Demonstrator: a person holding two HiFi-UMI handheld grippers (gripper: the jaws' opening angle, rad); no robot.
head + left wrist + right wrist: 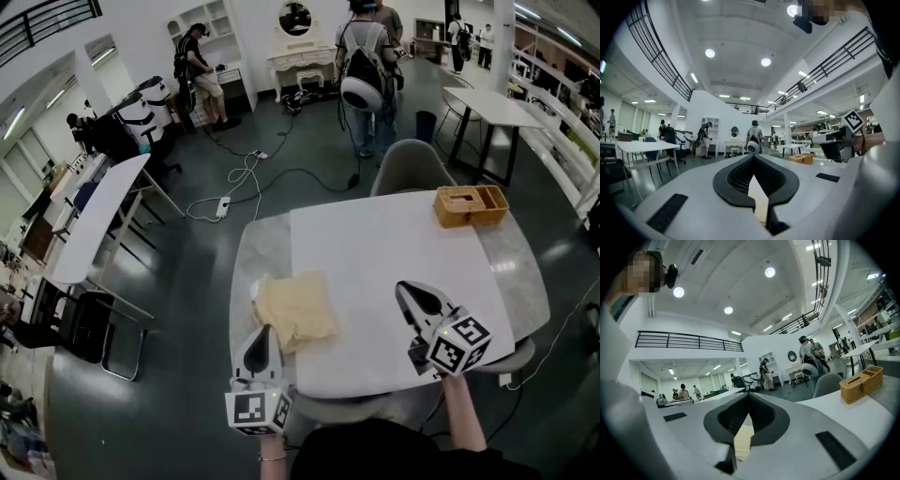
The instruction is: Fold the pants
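Already the folded tan pants (pixel 295 309) lay at the tabletop's (pixel 394 244) left; left gripper (pixel 264 330) and right gripper (pixel 405 292) hovered nearby, fingers closed, empty. Best to stay clear and not disturb the fold.

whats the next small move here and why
Probably lower the left tool onto the pants to press the bundle flat. They already lie as a compact, slightly rumpled square near the left edge of the table, and both it and the right tool are shut and empty.
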